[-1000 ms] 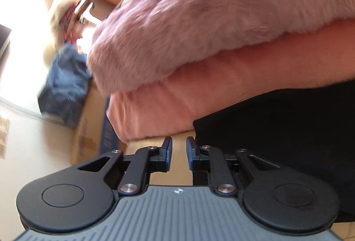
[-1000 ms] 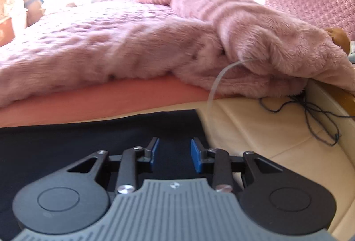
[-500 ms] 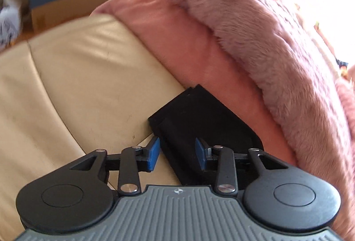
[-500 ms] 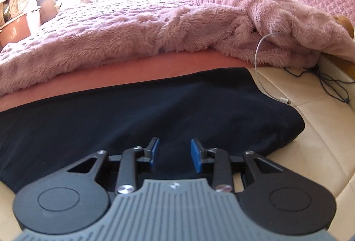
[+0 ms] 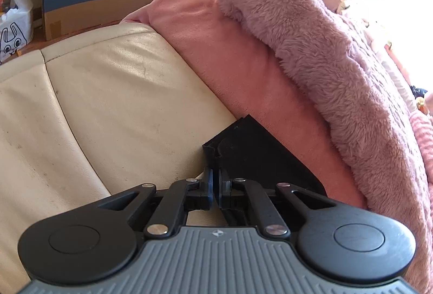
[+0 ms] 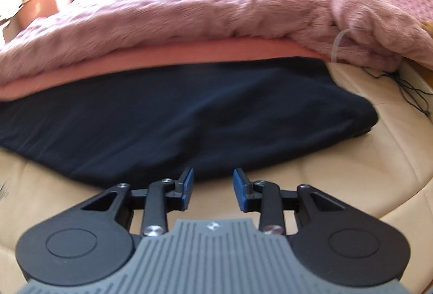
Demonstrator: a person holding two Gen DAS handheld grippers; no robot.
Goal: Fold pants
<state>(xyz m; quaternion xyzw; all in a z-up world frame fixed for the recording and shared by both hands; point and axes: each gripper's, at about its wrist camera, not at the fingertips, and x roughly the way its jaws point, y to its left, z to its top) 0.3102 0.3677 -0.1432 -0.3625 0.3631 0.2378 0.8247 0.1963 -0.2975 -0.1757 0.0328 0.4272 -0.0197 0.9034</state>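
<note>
Left gripper (image 5: pixel 215 185) was clenched on the pants (image 5: pixel 259 156) hem corner, seen only there; right gripper (image 6: pixel 213 190) was released, jaws just widened, nothing between, with the pants' wide end ahead.

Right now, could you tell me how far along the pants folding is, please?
Early on. The dark pants already lie flat along the cream cushion. In hand: the left gripper has just closed on their corner. Left: the right gripper, open at the near edge, still needs its hold, and no fold shows yet.
</note>
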